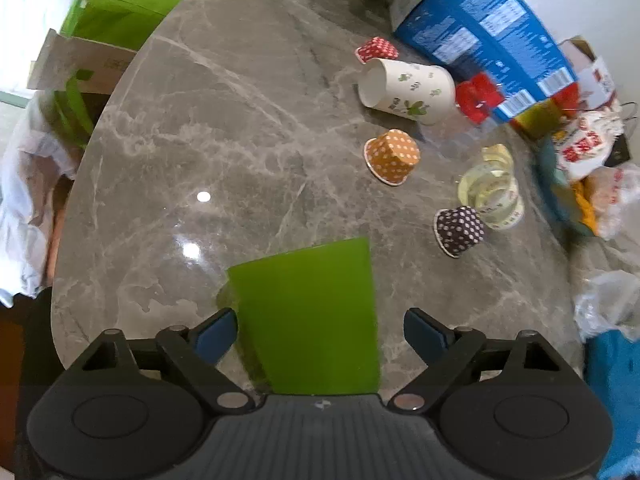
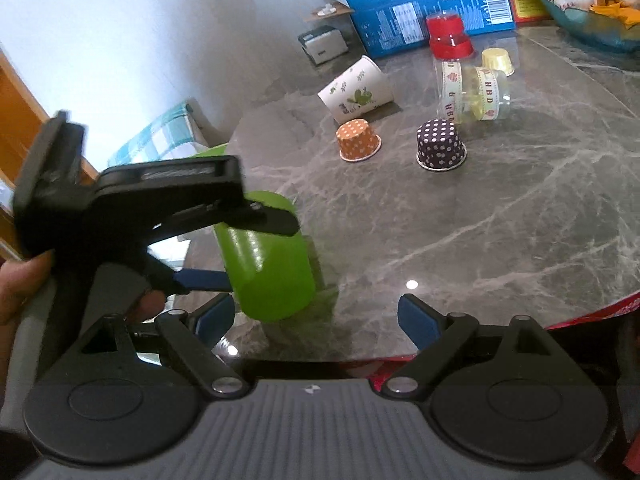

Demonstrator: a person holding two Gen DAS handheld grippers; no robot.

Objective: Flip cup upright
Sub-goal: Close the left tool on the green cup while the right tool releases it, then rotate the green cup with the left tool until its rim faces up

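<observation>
A green plastic cup [image 1: 308, 316] stands on the grey marble table [image 1: 208, 128], between the fingers of my left gripper [image 1: 320, 332]. The jaws are wide open; the left pad touches or nearly touches the cup, the right pad stands apart from it. In the right wrist view the same green cup [image 2: 272, 268] stands at the table's near left with the left gripper's fingers [image 2: 208, 280] on either side of it. My right gripper [image 2: 316, 318] is open and empty, just right of the cup at the table's front edge.
A white floral paper cup [image 1: 408, 90] lies on its side. Orange [image 1: 394, 156], dark purple [image 1: 458, 230] and red dotted [image 1: 378, 49] muffin cups sit upside down. A clear jar [image 1: 490, 192], blue boxes [image 1: 480, 32] and bags crowd the right side.
</observation>
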